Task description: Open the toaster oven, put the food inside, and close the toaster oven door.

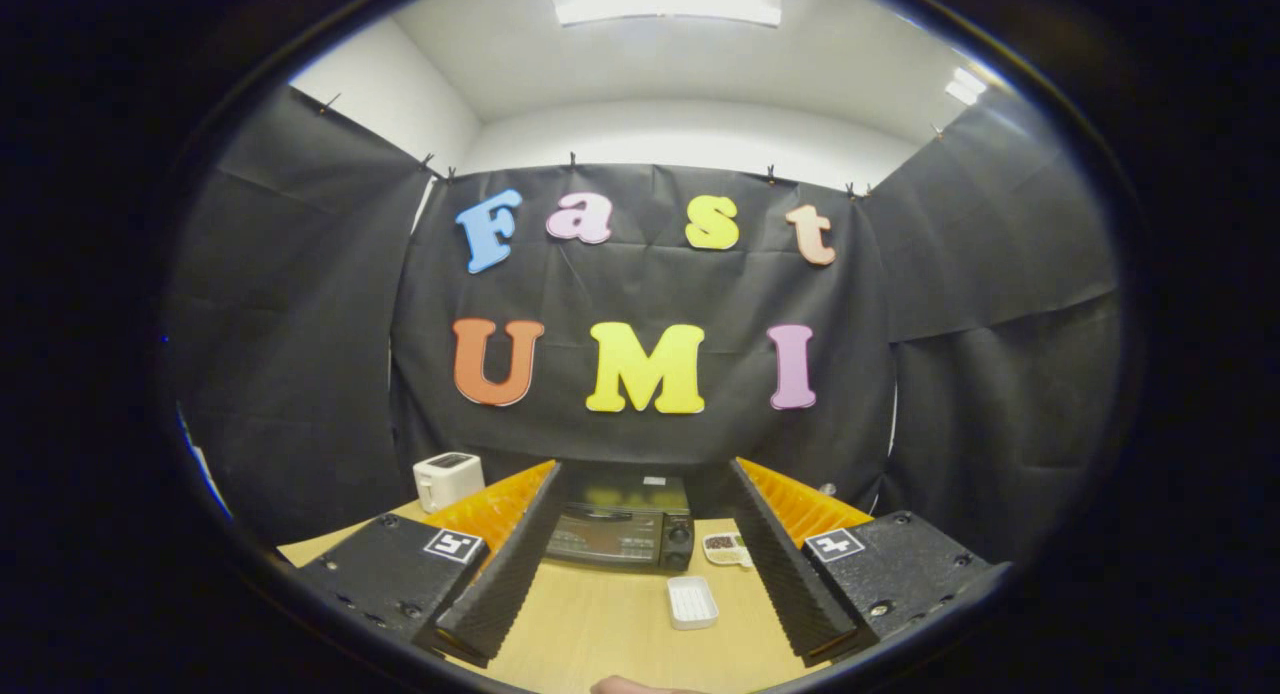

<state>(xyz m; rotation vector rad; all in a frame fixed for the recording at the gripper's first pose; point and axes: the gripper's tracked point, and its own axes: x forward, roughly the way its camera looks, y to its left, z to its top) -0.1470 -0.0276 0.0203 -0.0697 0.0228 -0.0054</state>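
Two tongs (640, 564) fingers spread, partly hiding closed toaster oven (622, 529) beyond.

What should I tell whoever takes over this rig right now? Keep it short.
Gripper: fingers spread wide open, holding nothing, raised above the table.
Toaster oven: at the far side of the table, seen between the fingers, door shut.
Small white tray: on the table in front of the oven, ahead of the fingers.
Dish of food: just right of the oven, partly behind the right finger.
White toaster: far left, not part of the job.
Done: nothing yet.
Left: open the door, put the food inside, close the door.
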